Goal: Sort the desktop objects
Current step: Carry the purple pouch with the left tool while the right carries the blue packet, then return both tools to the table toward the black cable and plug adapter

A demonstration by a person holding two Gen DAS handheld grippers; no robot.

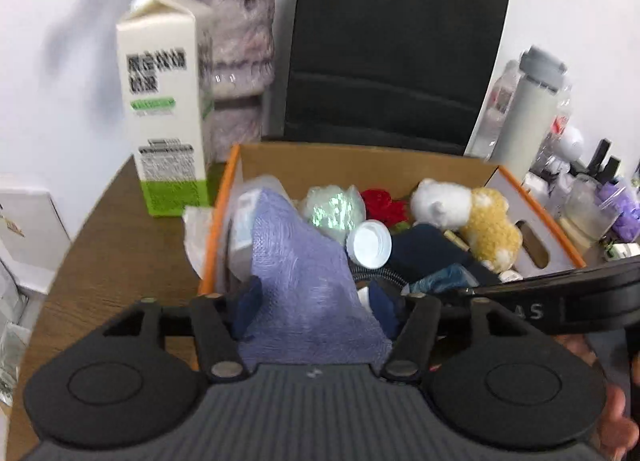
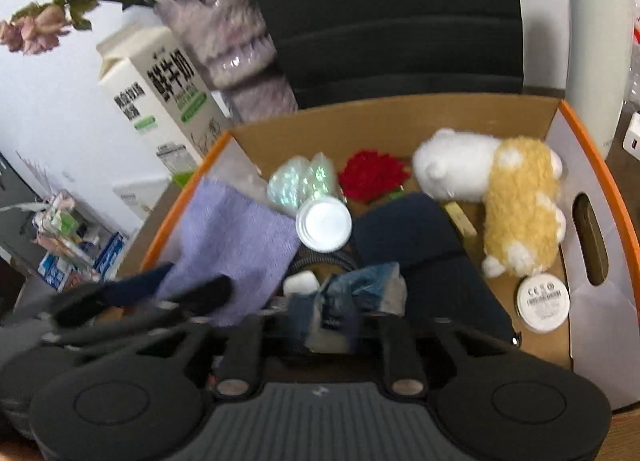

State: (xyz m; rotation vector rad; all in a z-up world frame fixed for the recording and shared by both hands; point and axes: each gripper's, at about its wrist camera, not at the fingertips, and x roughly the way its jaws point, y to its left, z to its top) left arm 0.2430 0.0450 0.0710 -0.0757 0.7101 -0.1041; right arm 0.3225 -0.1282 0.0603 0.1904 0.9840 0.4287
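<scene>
A: Status on the sort?

B: Cardboard box (image 2: 400,117) is nearly full: purple cloth (image 2: 228,237), plush toy (image 2: 516,197), red flower (image 2: 372,175), white lid (image 2: 324,223), round tin (image 2: 543,303), dark fabric. Milk carton (image 1: 164,117) and vase (image 1: 244,57) still stand outside, far left of the box; grey bottle (image 1: 528,117) and small clutter sit on its right. So mostly done, I'd say.

A: Tongs?

B: Left gripper (image 1: 320,301) is spread, with the cloth draped between the fingers, no pinch visible. Right gripper (image 2: 320,325) is part open around a blue-white packet (image 2: 360,285); too blurred to tell if the pads press it.

A: Room?

B: Tight. Both grippers crowd the near box rim; the orange edges and the carton are close by. Open desk (image 1: 112,245) lies to the left.
</scene>
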